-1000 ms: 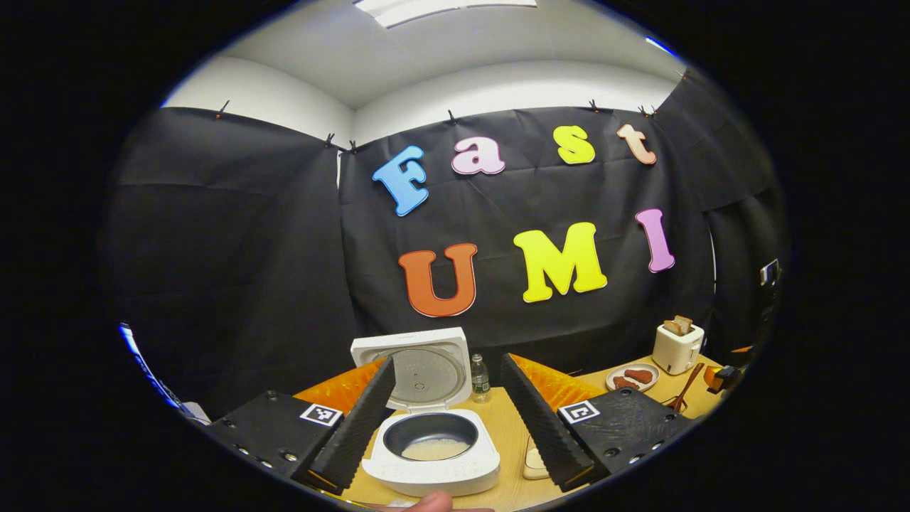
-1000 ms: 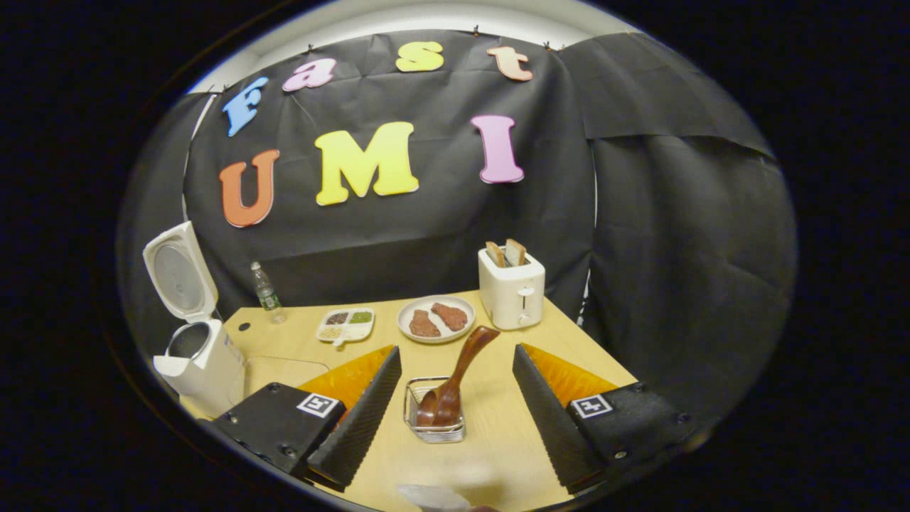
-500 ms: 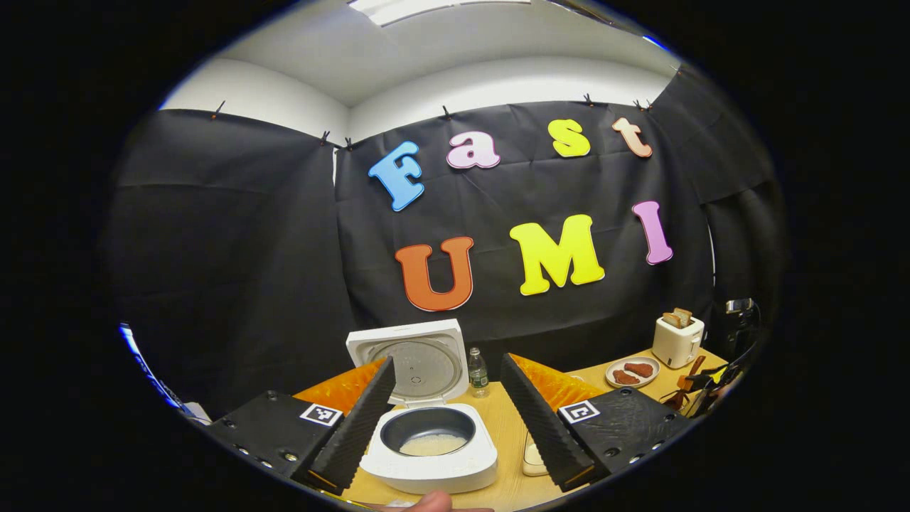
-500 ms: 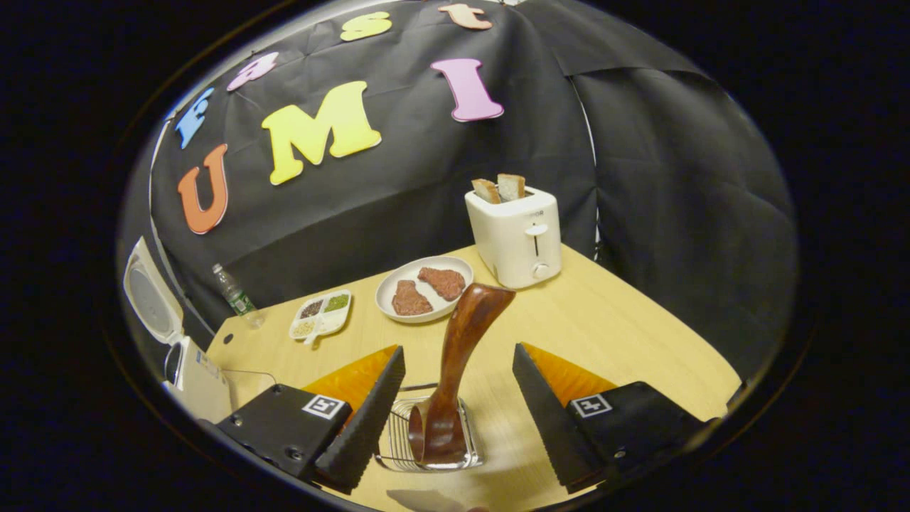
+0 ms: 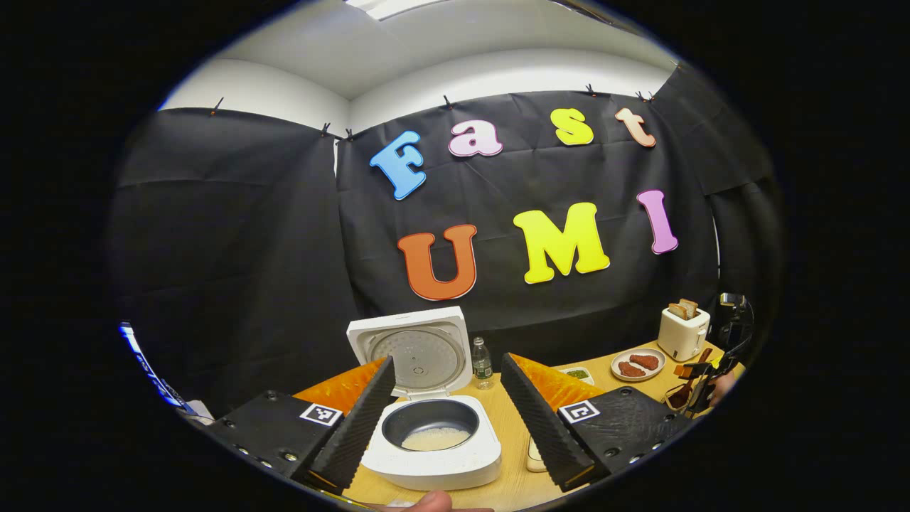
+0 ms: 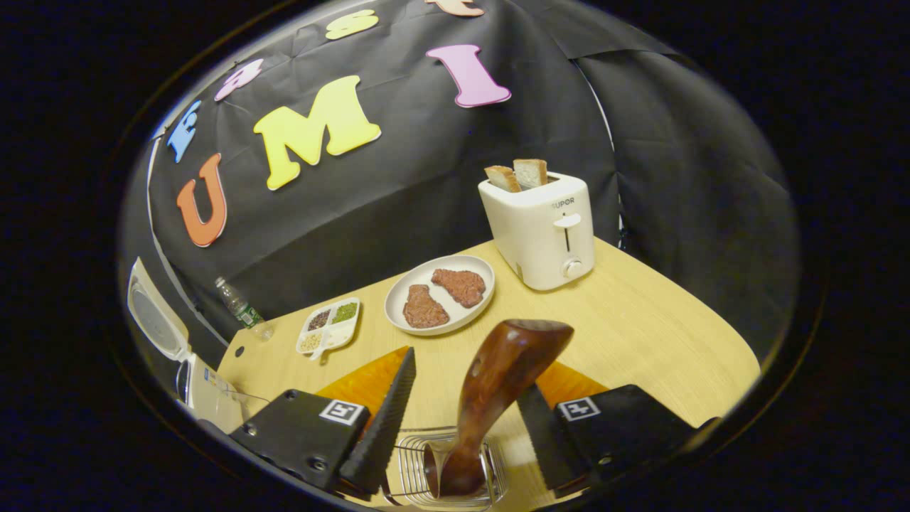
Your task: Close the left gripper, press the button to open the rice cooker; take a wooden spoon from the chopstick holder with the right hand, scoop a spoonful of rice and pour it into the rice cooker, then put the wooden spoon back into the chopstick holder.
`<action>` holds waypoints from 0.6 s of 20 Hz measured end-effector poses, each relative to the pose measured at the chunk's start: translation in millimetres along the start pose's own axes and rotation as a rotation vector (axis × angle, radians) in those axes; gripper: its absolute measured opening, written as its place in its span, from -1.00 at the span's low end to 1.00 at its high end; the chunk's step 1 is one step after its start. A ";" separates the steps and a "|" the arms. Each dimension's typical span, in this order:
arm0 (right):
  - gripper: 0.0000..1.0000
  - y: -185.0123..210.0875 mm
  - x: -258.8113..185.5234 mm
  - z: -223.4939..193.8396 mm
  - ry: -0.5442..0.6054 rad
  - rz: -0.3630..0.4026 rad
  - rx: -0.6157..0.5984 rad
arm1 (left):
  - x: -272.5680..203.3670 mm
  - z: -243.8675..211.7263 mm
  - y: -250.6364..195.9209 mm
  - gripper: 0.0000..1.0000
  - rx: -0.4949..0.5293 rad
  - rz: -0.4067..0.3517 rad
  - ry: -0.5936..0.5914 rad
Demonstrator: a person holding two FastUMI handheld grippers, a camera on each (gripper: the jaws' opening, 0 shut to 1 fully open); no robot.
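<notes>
Left gripper view: the left gripper sits at the bottom of the frame with its fingers spread wide, holding nothing. Between them, low in the centre, stands the rice cooker on the wooden table, its lid swung upright and a thin layer of rice lying in the dark inner pot. A small water bottle stands just right of the lid. Far off at the right edge are the toaster, a plate with two brown patties and, blurred, the other gripper by the wooden spoon.

In the right gripper view the right gripper fills the bottom of the frame, its fingers set on either side of the wooden spoon — the right finger looks to be against the handle, the left one stands a little apart, so I cannot tell whether the grip is made. The spoon stands tilted in the wire chopstick holder at the bottom centre, bowl end down. Above it, mid-frame, lie the plate and a divided dish of grains — the toaster with two slices of bread stands at upper right. The rice cooker with its raised lid is at the left edge.
</notes>
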State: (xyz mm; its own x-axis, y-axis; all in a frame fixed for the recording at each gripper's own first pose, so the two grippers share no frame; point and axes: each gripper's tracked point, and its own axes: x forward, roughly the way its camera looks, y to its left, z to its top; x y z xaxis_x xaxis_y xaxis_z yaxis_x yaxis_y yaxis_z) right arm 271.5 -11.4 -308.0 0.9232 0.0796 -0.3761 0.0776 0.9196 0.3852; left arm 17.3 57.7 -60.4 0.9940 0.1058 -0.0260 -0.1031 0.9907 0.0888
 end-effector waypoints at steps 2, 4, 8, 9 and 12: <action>0.29 -3.4 3.1 -2.6 0.010 -0.005 -0.016 | -0.3 0.2 0.5 0.90 0.001 0.001 0.002; -0.13 -5.1 1.3 8.9 0.000 -0.005 -0.004 | -1.6 3.4 -0.6 0.91 0.002 0.000 -0.006; -0.45 4.2 -3.4 0.4 -0.001 0.024 -0.042 | -0.3 2.3 0.6 0.90 0.000 0.002 -0.001; -0.45 8.2 -4.0 2.0 -0.008 0.031 -0.050 | 0.0 2.2 0.9 0.90 -0.004 0.002 0.000; -0.45 13.4 -15.2 11.0 -0.036 0.028 -0.072 | -0.8 1.4 5.6 0.90 -0.001 0.007 0.000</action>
State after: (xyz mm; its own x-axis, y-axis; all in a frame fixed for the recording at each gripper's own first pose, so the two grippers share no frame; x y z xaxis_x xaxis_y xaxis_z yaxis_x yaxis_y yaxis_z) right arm 262.7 -4.5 -287.8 0.9376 0.0931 -0.3350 0.0254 0.9425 0.3331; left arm 16.0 63.1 -58.5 0.9933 0.1127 -0.0257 -0.1101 0.9901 0.0875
